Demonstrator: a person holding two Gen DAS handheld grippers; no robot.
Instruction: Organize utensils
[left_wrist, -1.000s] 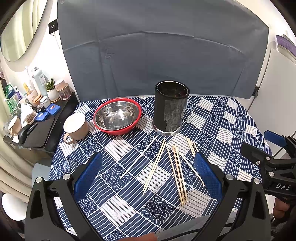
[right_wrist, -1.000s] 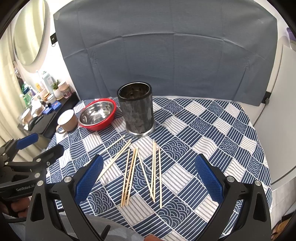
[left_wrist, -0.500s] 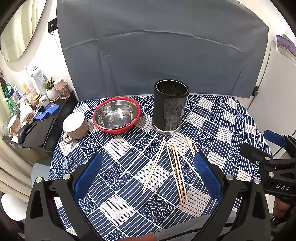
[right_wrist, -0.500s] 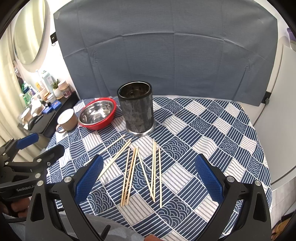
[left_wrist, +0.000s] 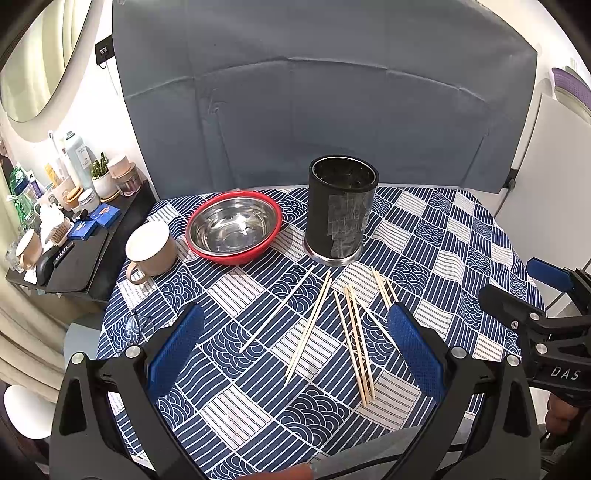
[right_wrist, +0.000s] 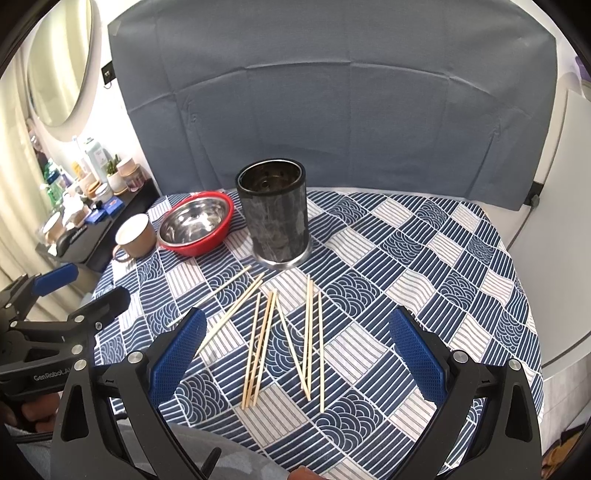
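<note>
Several wooden chopsticks (left_wrist: 355, 339) lie loose on the blue patterned tablecloth (left_wrist: 461, 258), in front of a black cylindrical holder (left_wrist: 341, 210). They also show in the right wrist view (right_wrist: 262, 343), near the holder (right_wrist: 275, 218). My left gripper (left_wrist: 295, 350) is open and empty, held above the near edge of the table. My right gripper (right_wrist: 295, 354) is open and empty too, above the chopsticks' near ends. Each gripper shows at the edge of the other's view.
A steel bowl in a red bowl (left_wrist: 234, 227) and a beige mug (left_wrist: 151, 247) stand left of the holder. A dark side shelf (left_wrist: 74, 236) with bottles and jars is beyond the table's left edge. A grey backdrop (left_wrist: 314, 110) hangs behind.
Both grippers have hardly moved; the left wrist view has shifted very slightly. Nothing on the table has moved.
</note>
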